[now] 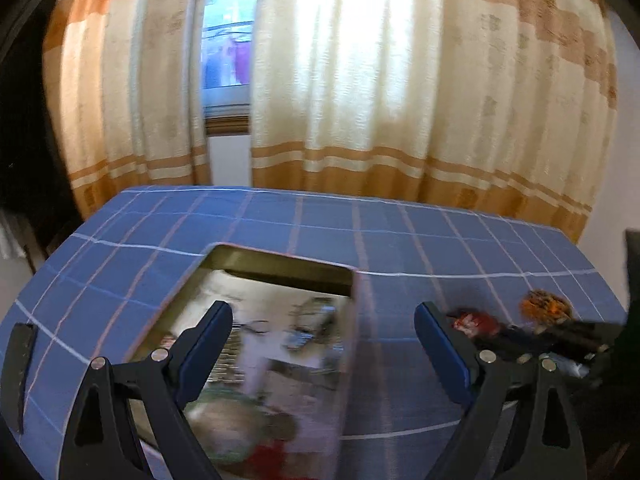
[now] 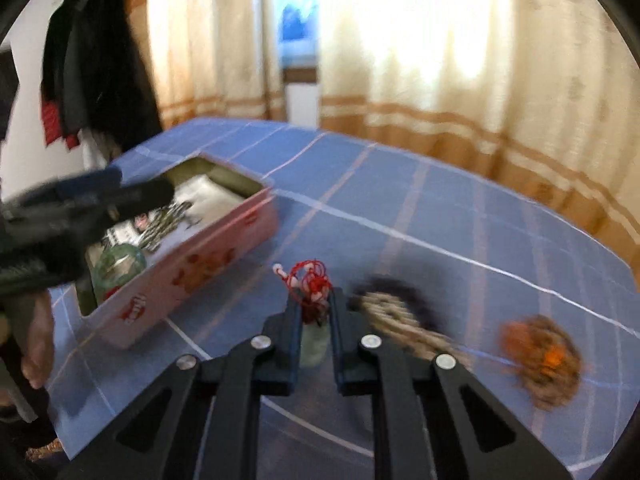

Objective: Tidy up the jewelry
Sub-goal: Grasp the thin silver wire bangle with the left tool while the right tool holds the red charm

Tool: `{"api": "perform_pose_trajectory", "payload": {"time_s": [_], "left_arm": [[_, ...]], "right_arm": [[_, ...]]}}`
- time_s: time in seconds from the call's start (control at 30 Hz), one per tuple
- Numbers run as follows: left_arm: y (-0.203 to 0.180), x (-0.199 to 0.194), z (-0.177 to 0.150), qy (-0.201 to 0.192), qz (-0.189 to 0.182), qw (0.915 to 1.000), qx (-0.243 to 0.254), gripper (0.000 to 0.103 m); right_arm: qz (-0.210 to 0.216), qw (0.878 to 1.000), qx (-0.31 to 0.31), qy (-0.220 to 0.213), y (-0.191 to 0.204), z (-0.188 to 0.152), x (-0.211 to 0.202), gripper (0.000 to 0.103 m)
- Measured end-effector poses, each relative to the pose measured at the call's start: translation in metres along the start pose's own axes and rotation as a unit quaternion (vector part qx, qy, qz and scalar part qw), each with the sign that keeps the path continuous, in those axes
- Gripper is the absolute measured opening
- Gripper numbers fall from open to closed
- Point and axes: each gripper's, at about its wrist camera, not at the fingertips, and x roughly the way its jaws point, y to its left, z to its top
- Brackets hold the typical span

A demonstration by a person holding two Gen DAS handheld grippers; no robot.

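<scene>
A pink tin box (image 2: pixel 192 276) stands open on the blue checked tablecloth, with several pieces of jewelry inside; it also shows in the left wrist view (image 1: pixel 280 352). My right gripper (image 2: pixel 316 312) is shut on a red-string piece with a pale green pendant (image 2: pixel 312 292), right of the box. My left gripper (image 1: pixel 324 320) is open above the box and shows in the right wrist view (image 2: pixel 120 196). A beige and dark beaded piece (image 2: pixel 396 316) and an orange-brown piece (image 2: pixel 544 356) lie on the cloth to the right.
The blue checked tablecloth (image 2: pixel 460 208) covers the table, whose far edge meets cream and orange curtains (image 1: pixel 360 80). Dark clothes (image 2: pixel 92 60) hang at the left. The orange-brown piece (image 1: pixel 544 304) also shows in the left wrist view.
</scene>
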Motion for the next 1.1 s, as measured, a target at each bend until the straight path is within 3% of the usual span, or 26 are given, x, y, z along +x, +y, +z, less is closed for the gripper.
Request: {"api": "perform_pose_trajectory", "payload": {"time_s": [0.27,0.5,0.57,0.63,0.7,0.77,0.8,0.83,1.1], "left_arm": [[-0.067,0.027,-0.008,0.029,-0.049,0.9975,0.040,0.092],[-0.117,0.051,-0.024,0.059,-0.075,0.9904,0.099,0.092],[-0.127,0.058,-0.029,0.069,-0.078,0.9875,0.118,0.081],[-0.132,0.065,-0.029,0.088,-0.088,0.9843,0.125,0.053],[-0.133,0.072,-0.029,0.105,-0.096,0.9815,0.128,0.048],[-0.135,0.076,-0.030,0.115,-0.100,0.9799,0.129,0.030],[-0.135,0.076,-0.030,0.116,-0.107,0.9788,0.130,0.013],[-0.138,0.076,-0.032,0.120,-0.111,0.9775,0.134,0.003],[-0.131,0.054,-0.029,0.071,-0.096,0.9840,0.132,0.002]], "right_arm": [[-0.087,0.992,0.063,-0.059,-0.067,-0.021,-0.066,0.015],[-0.109,0.988,0.097,-0.059,-0.093,-0.037,-0.063,0.015],[-0.111,0.987,0.096,-0.059,-0.093,-0.042,-0.064,0.015],[-0.111,0.988,0.093,-0.059,-0.091,-0.043,-0.061,0.015],[-0.110,0.988,0.091,-0.059,-0.092,-0.049,-0.062,0.015],[-0.106,0.989,0.092,-0.055,-0.093,-0.052,-0.060,0.015],[-0.105,0.988,0.093,-0.059,-0.093,-0.052,-0.061,0.015],[-0.105,0.988,0.093,-0.061,-0.093,-0.052,-0.062,0.015],[-0.104,0.988,0.088,-0.066,-0.090,-0.053,-0.065,0.015]]}}
